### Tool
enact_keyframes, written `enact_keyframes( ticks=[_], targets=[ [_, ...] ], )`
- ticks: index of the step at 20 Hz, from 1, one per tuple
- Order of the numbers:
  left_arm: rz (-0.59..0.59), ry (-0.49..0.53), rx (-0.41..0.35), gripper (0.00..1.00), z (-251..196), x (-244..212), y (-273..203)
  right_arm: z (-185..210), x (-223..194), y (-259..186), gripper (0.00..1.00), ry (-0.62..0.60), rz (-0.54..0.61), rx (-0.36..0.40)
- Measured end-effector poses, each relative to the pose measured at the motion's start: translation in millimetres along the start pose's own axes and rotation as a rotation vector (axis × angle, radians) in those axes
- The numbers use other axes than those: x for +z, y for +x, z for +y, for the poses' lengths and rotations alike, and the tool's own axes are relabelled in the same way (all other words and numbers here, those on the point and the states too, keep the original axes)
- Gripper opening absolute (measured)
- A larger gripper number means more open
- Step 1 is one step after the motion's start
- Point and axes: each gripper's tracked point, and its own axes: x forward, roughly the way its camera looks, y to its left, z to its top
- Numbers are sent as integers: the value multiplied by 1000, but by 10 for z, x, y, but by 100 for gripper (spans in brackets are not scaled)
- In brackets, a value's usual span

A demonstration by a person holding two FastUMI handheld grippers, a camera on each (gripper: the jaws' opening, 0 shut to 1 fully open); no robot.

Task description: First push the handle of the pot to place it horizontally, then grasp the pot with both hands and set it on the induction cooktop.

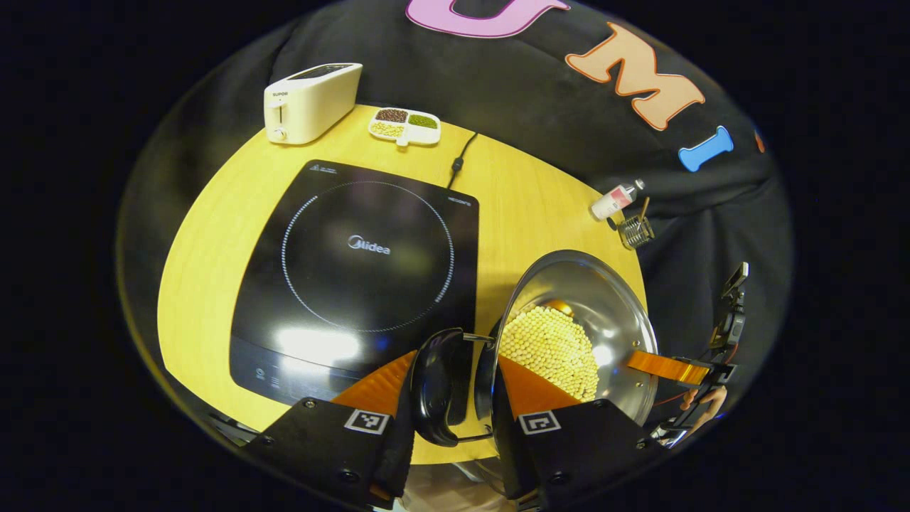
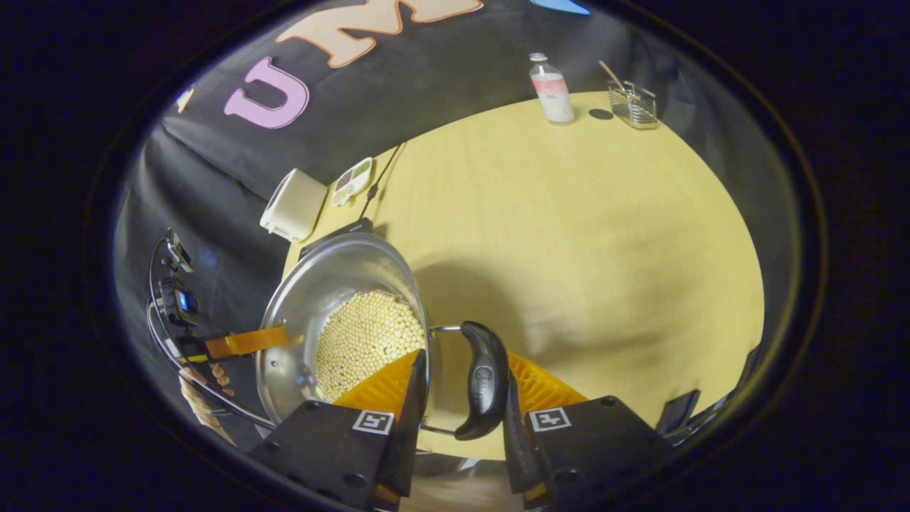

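Left gripper view: toaster (image 1: pixel 313 102) beyond cooktop (image 1: pixel 366 274)

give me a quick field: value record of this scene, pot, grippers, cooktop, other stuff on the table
pot: round steel pot holding pale beans, beside the cooktop, not yet on it
left gripper: fingers either side of a black side handle
right gripper: fingers either side of the other black handle
cooktop: flat black induction cooktop, nothing on it
table: round wooden table
others: cream toaster, white divided dish, small bottle, wire holder

bare cooktop (image 1: pixel 355 270) beside pot (image 1: pixel 604 313)
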Motion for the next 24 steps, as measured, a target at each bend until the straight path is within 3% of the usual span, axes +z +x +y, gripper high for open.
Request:
enact_keyframes(
  ticks=[3,4,5,8,9,10,13,24],
  targets=[
    [7,11,-20,52,257,121,-24,263,-26,69,48,15,-15,-20],
    [8,14,-28,53,342,170,-29,362,-30,101,54,17,-20,-28],
    [9,19,-35,53,431,223,-39,453,-24,129,47,20,-27,-36],
    [7,30,-51,52,656,374,58,759,-3,262,47,25,-43,-53],
    [4,32,-52,52,752,425,47,860,-2,308,54,26,-48,-55],
    [2,35,-52,52,858,479,56,955,2,368,47,26,-48,-57],
    [-6,43,-43,52,1136,617,53,1212,12,543,47,27,-48,-60],
    [-92,35,1,52,1691,924,189,1600,197,1150,47,19,-65,-85]
  ],
)
